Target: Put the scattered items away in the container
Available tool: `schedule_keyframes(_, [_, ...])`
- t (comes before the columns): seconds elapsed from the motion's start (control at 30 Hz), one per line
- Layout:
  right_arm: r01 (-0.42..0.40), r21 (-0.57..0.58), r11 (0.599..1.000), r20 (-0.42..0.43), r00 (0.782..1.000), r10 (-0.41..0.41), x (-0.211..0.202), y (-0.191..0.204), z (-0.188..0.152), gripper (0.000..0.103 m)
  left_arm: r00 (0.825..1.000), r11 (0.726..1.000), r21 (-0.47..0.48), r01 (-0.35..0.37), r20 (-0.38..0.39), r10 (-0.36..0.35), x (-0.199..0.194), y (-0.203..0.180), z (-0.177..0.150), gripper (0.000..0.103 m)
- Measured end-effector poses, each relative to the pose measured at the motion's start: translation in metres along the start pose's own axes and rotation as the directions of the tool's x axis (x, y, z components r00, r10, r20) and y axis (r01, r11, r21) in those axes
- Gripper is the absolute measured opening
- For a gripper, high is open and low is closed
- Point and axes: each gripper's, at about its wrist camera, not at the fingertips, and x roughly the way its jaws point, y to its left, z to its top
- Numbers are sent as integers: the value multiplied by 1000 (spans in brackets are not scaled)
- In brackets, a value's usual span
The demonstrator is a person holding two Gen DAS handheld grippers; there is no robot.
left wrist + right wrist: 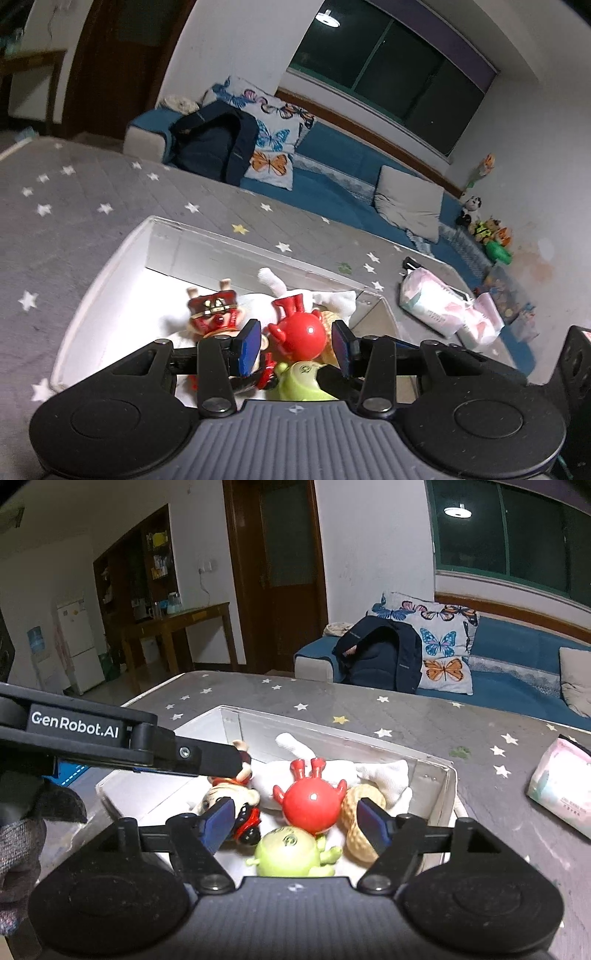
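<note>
A clear-walled white box (110,266) (448,775) stands on the grey star-print table. Inside lie a red round toy (299,336) (312,805), a green toy (299,380) (290,853), a tan peanut-shaped toy (360,823), a red-hatted figurine (214,314) (229,801) and a white plush (273,280) (295,749). My left gripper (296,348) hovers over the box, open, and the red toy lies below the gap. Its black finger (218,762) reaches in from the left over the figurine. My right gripper (295,825) is open above the toys, holding nothing.
A pink-and-white tissue pack (436,306) (561,786) lies on the table right of the box. Behind the table is a blue sofa with a butterfly pillow (439,650) and a dark backpack (380,657). A gloved hand (22,845) shows at lower left.
</note>
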Motion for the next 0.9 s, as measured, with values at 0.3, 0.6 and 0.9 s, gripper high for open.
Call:
schedule_keyframes(0.3, [15,16,1000,31,999,-16,-25,10,-15,84,997,996,63,-58,48,55,-27,-7,-20,44])
schedule_keyframes(0.6, [40,7,999,71,997,-40,-44,24,-30,97,995,991,101,-90,62,84,-42,-11,-41,45])
schedule_keyframes(0.9, [68,11,998,99,993,-69,-64,31,-45,103,988,979,146,-142,76,132,-57,-12,-65,45])
